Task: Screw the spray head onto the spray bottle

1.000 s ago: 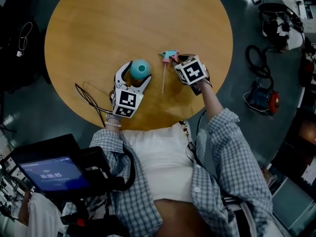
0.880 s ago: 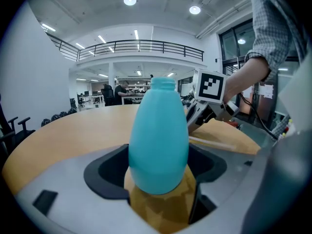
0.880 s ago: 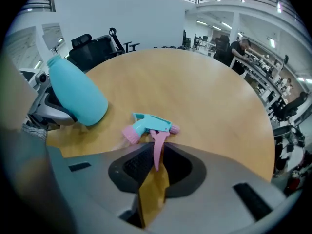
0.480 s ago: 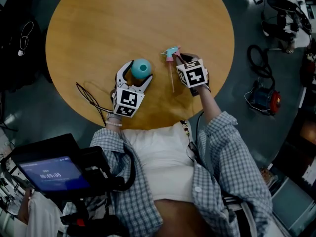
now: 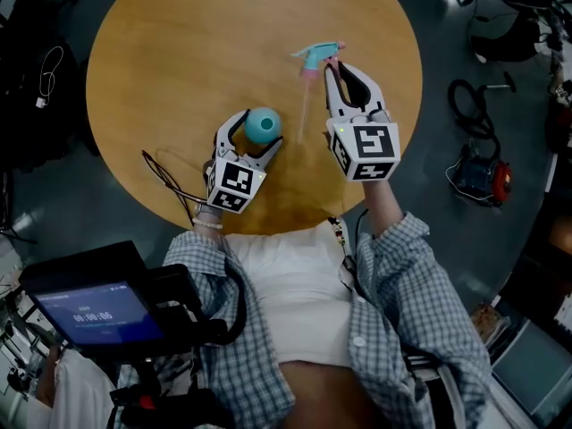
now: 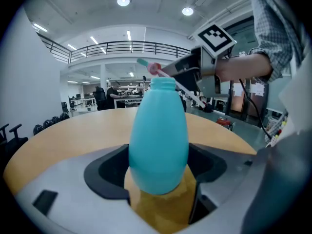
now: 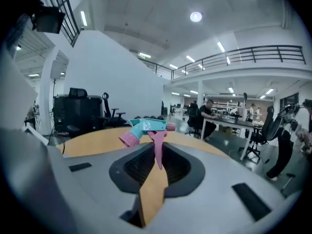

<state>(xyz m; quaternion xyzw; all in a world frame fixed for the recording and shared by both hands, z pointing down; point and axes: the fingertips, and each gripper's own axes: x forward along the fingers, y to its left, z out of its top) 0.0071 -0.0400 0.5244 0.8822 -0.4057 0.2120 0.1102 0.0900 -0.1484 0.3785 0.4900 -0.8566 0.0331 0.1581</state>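
Note:
A teal spray bottle (image 5: 262,123) stands upright on the round wooden table (image 5: 223,34), its neck open at the top. My left gripper (image 5: 259,132) is shut on its body, a jaw on either side (image 6: 158,140). The spray head (image 5: 319,54), teal with a pink trigger and collar, hangs in the air to the bottle's right and beyond it, its thin tube (image 5: 304,105) trailing down. My right gripper (image 5: 332,68) is shut on it, the jaws having just closed round the pink trigger (image 7: 158,150). In the left gripper view the spray head (image 6: 150,67) shows just behind the bottle's neck.
A thin dark cable (image 5: 165,177) lies on the table by my left wrist, near the front edge. A screen device (image 5: 98,315) sits at lower left. Cables and a red-and-blue tool (image 5: 474,172) lie on the floor to the right.
My right gripper has lifted the spray head off the table and carried it up and away from me, tilting more level. The left gripper and the bottle have stayed put.

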